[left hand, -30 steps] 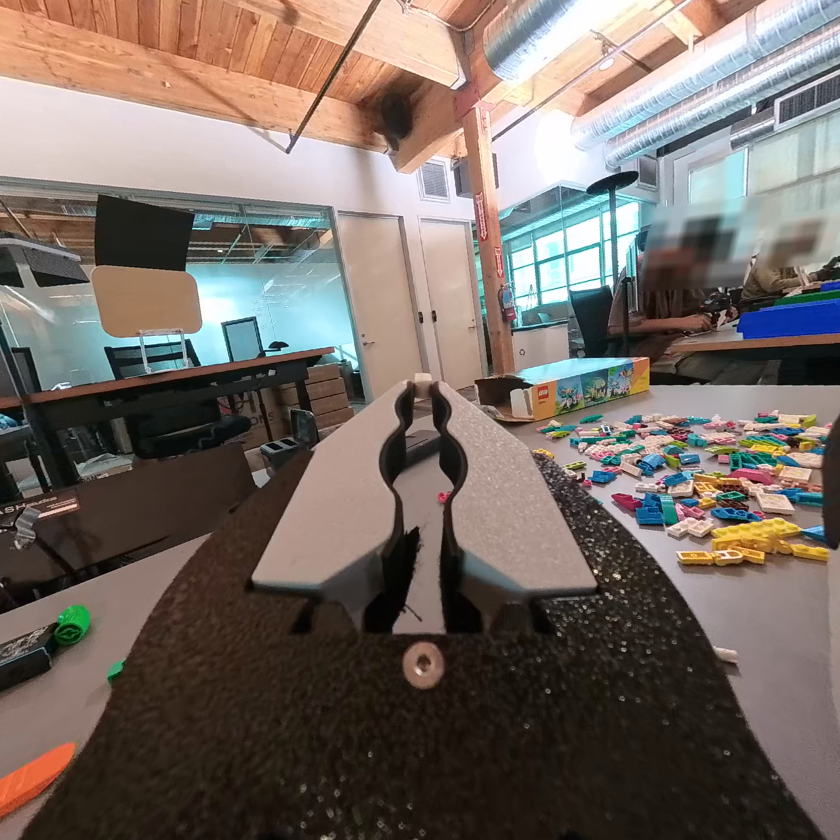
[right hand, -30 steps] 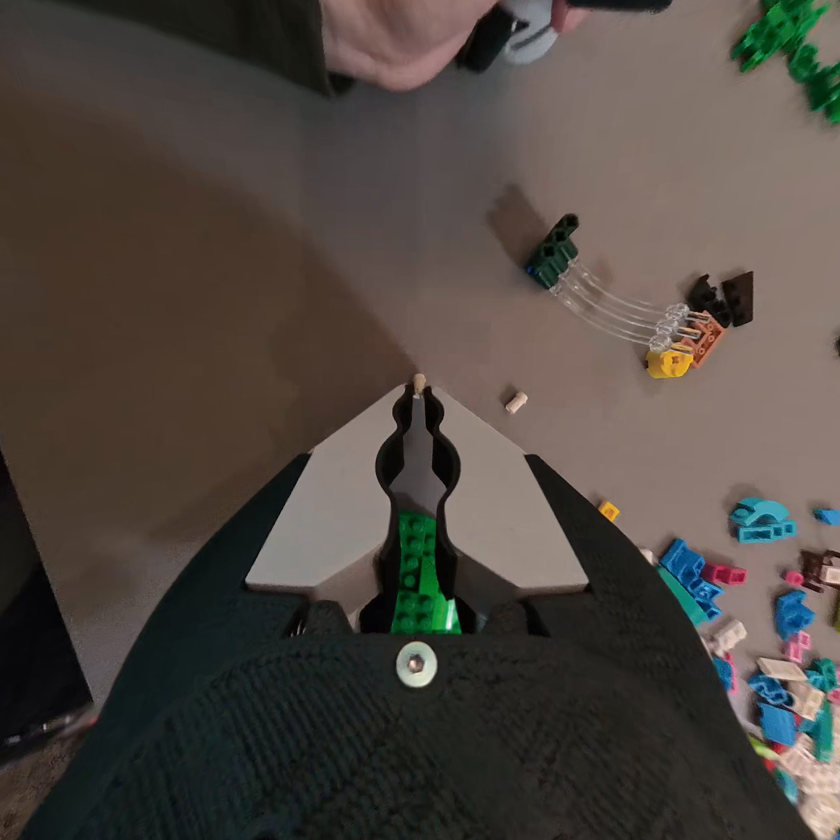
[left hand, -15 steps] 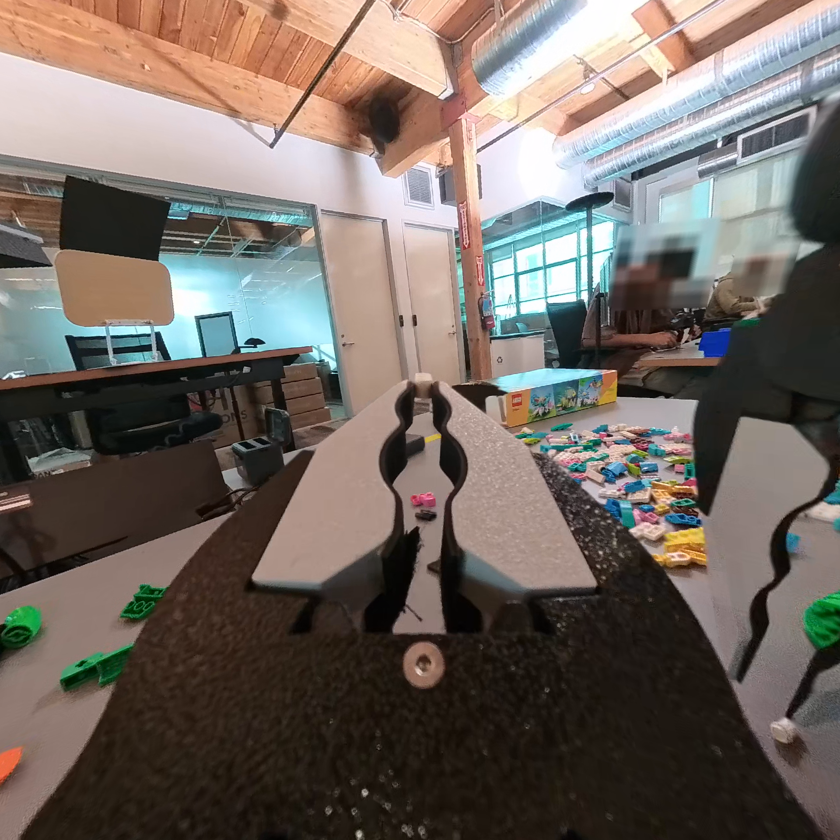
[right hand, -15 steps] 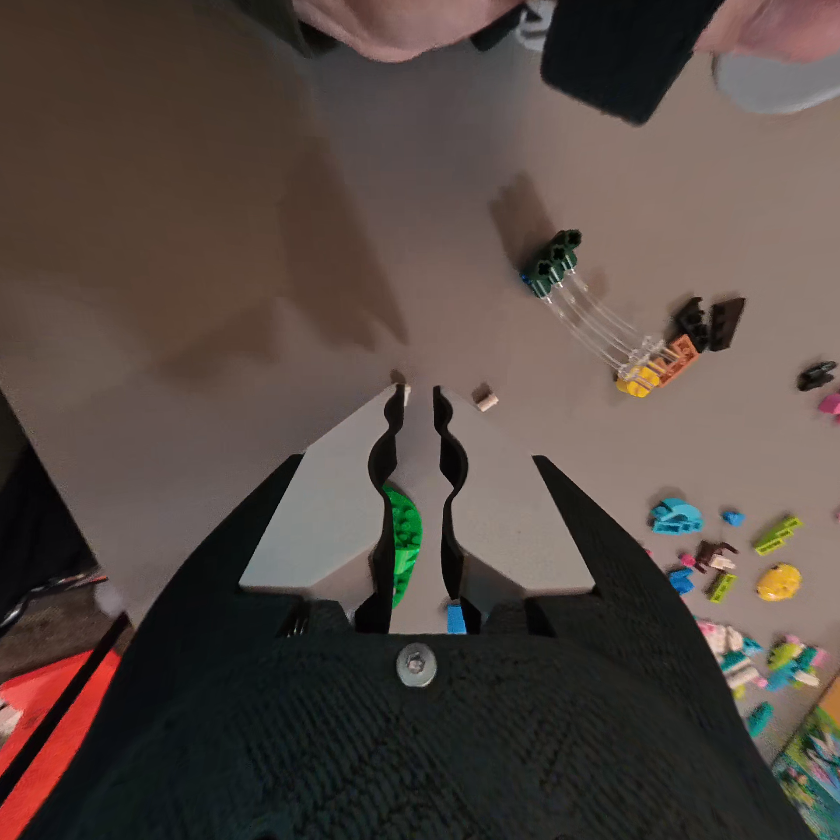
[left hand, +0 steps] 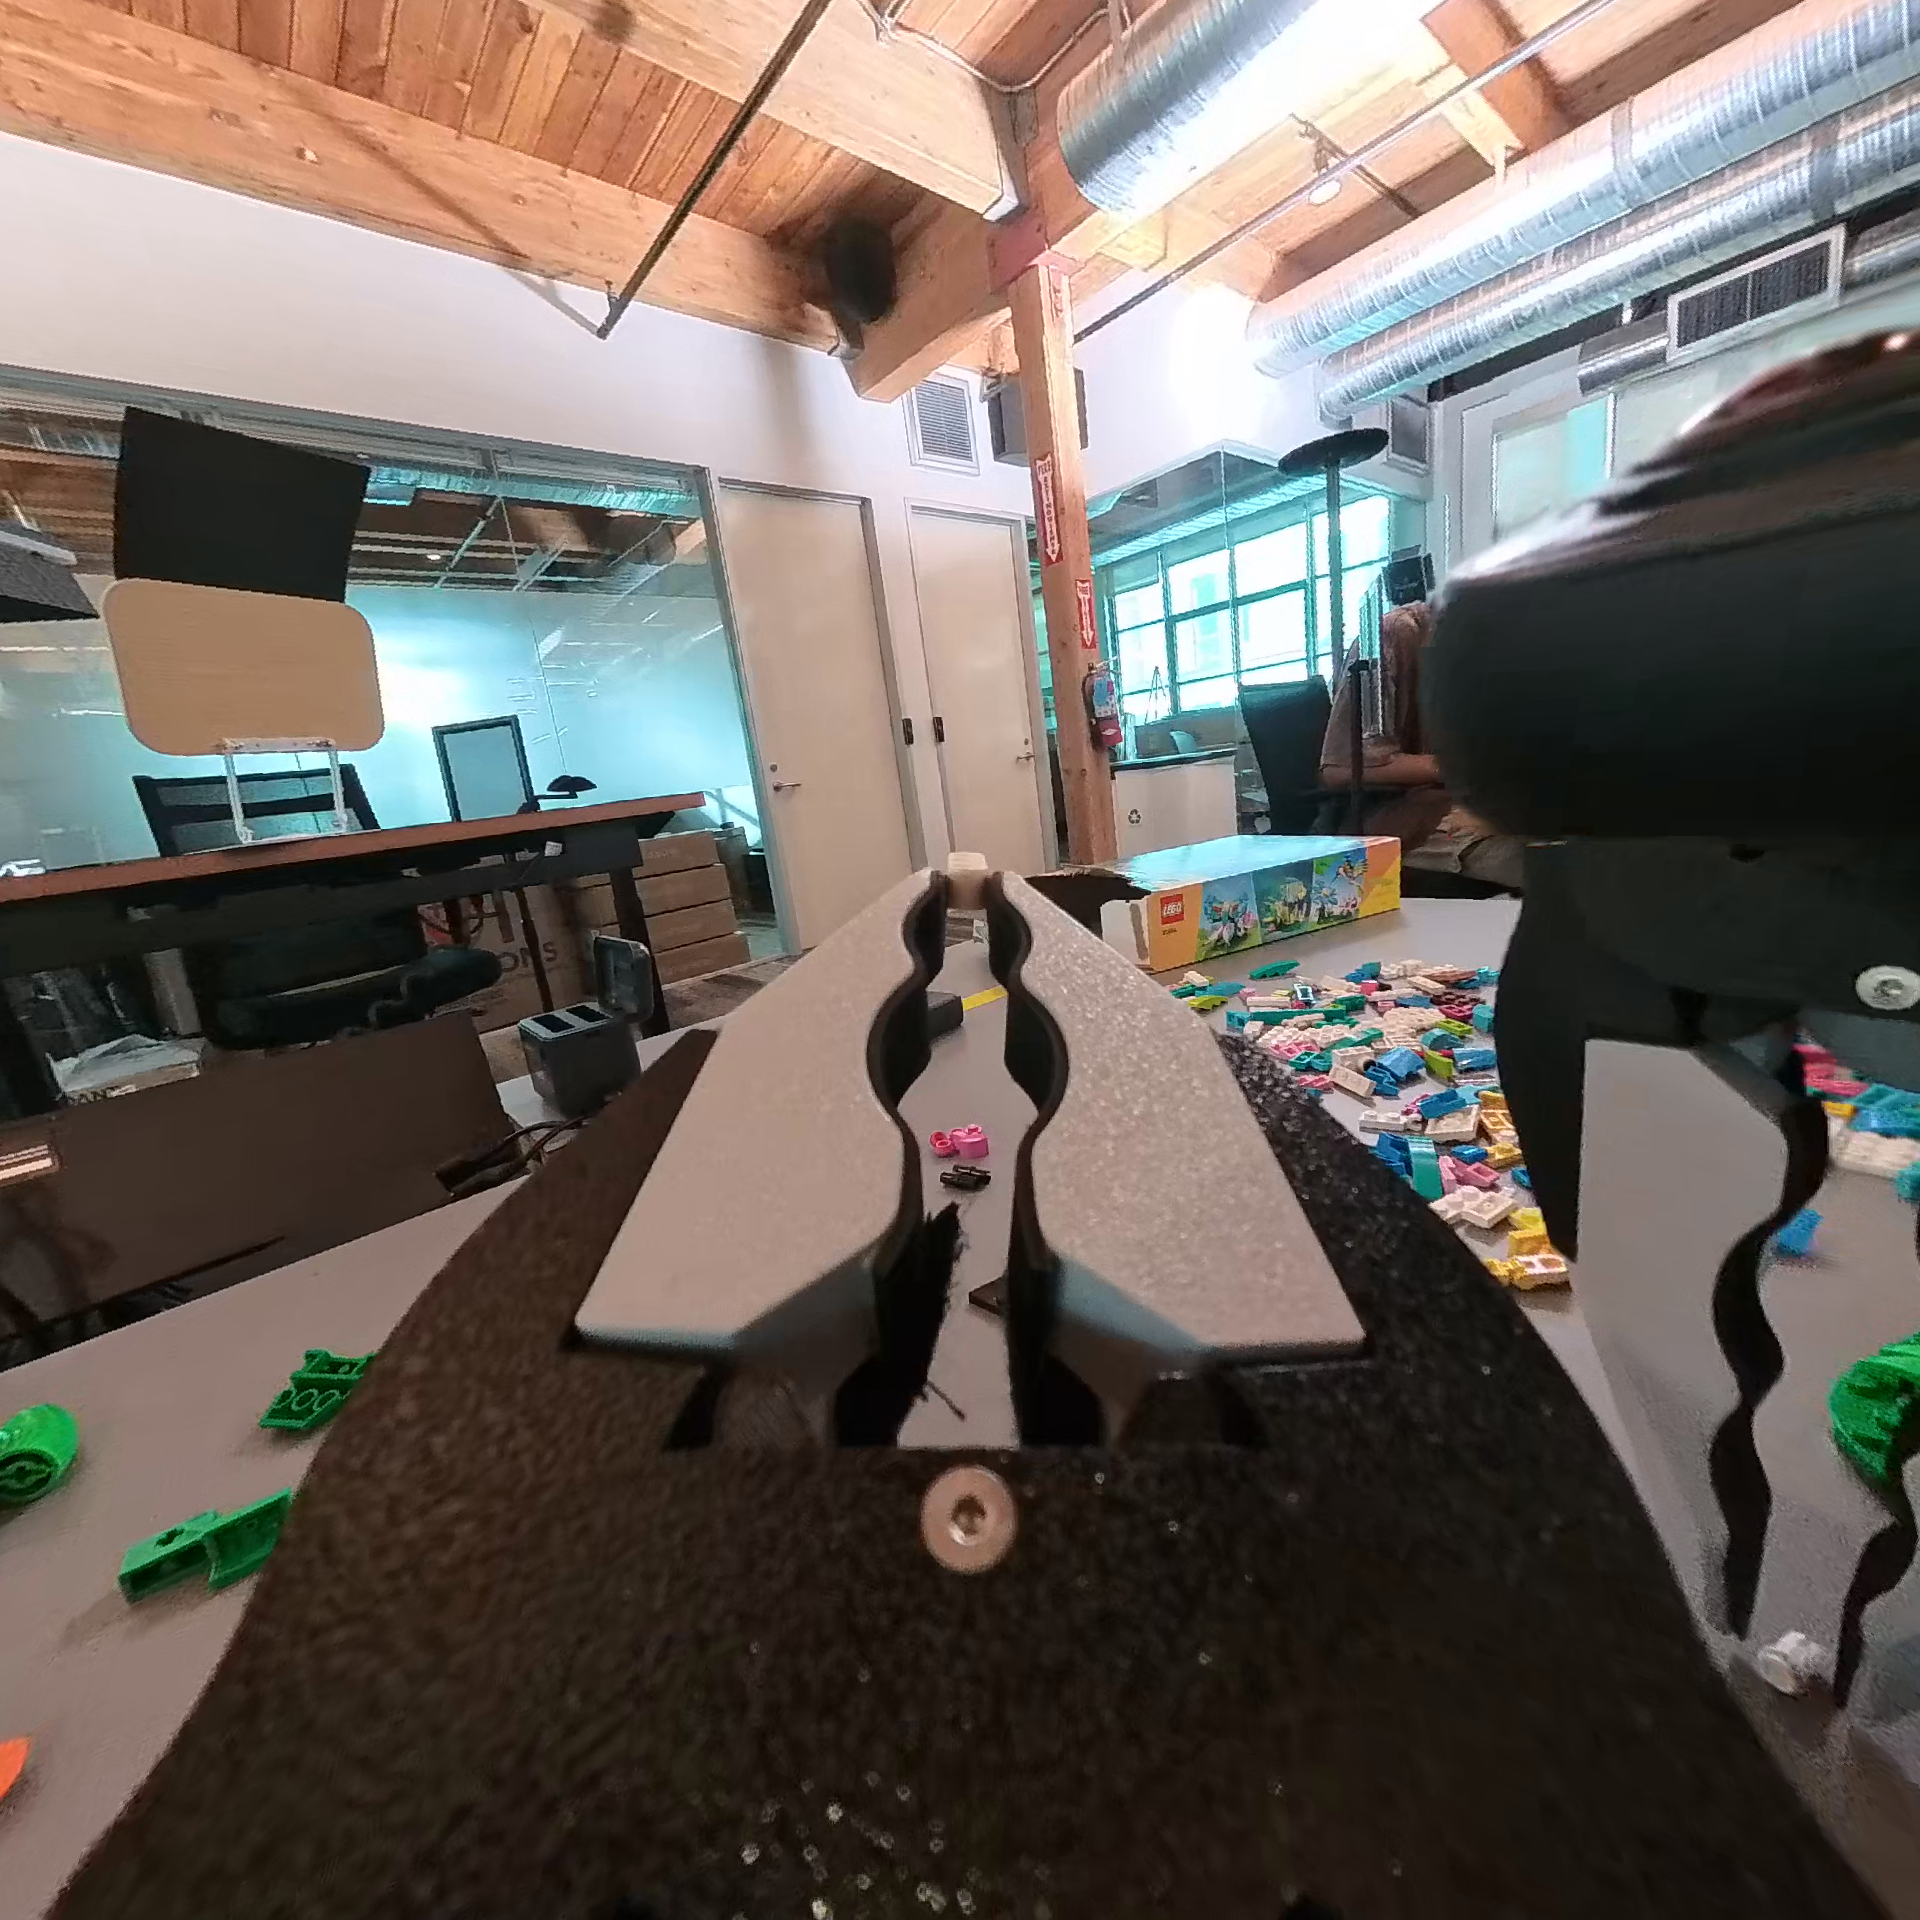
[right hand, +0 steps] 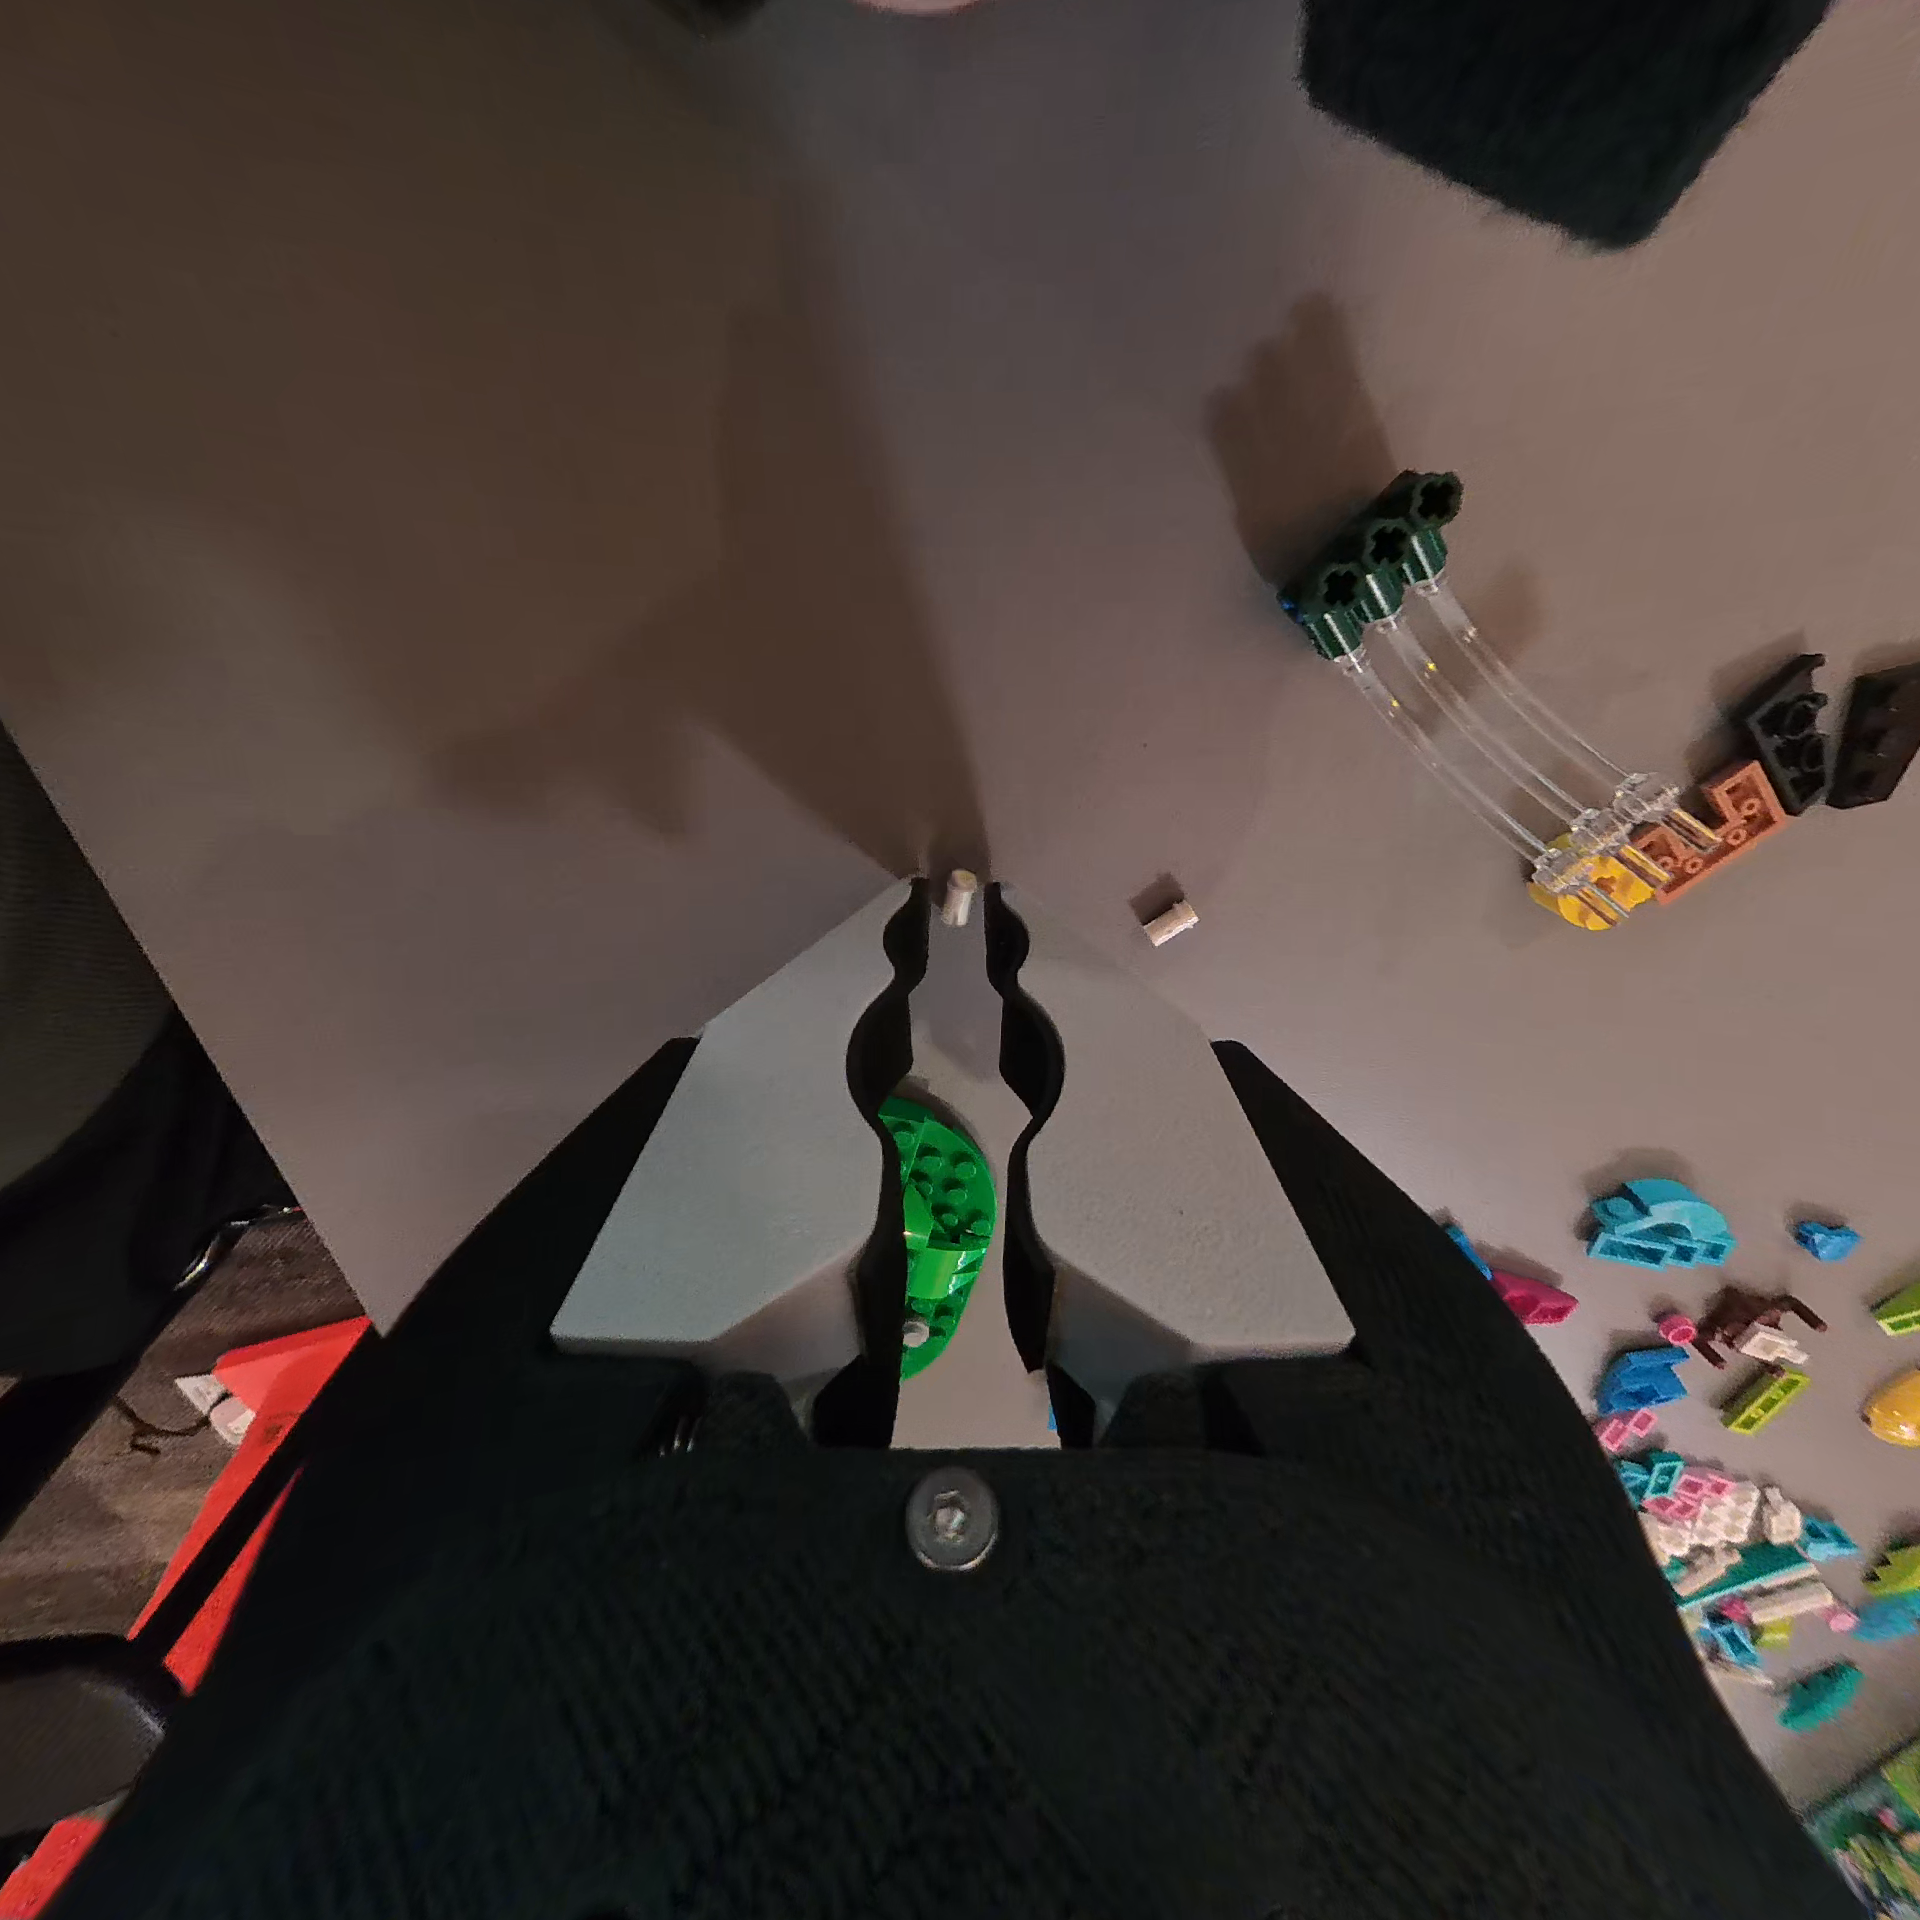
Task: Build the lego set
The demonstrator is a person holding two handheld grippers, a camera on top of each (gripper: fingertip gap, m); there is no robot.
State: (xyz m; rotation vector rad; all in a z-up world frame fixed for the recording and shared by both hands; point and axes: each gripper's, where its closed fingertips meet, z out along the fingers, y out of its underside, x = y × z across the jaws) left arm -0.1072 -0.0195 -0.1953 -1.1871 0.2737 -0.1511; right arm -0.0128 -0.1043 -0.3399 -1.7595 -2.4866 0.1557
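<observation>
My left gripper (left hand: 966,885) is shut on a small tan peg (left hand: 966,869) at its tips and is held above the grey table (left hand: 1683,1143). My right gripper (right hand: 954,891) is open, its fingers pointing down at the table. A small cream peg (right hand: 957,900) lies on the table between its tips, not gripped. A green round studded assembly (right hand: 940,1195) lies under its fingers. In the left wrist view the right gripper (left hand: 1787,1683) stands close on the right over that peg (left hand: 1792,1662), with the green assembly (left hand: 1881,1423) beside it.
A second cream peg (right hand: 1169,916) lies right of the tips. A dark green, clear-tube and orange assembly (right hand: 1455,675) lies farther right. Loose coloured bricks (left hand: 1403,1049) and the set's box (left hand: 1268,909) lie behind. Green pieces (left hand: 208,1548) lie left. The table edge (right hand: 260,1091) runs left. Left tips to right tips: about 20 centimeters.
My right gripper has opened and let the cream peg down onto the table. My left gripper has swung so that the right gripper now fills its right side.
</observation>
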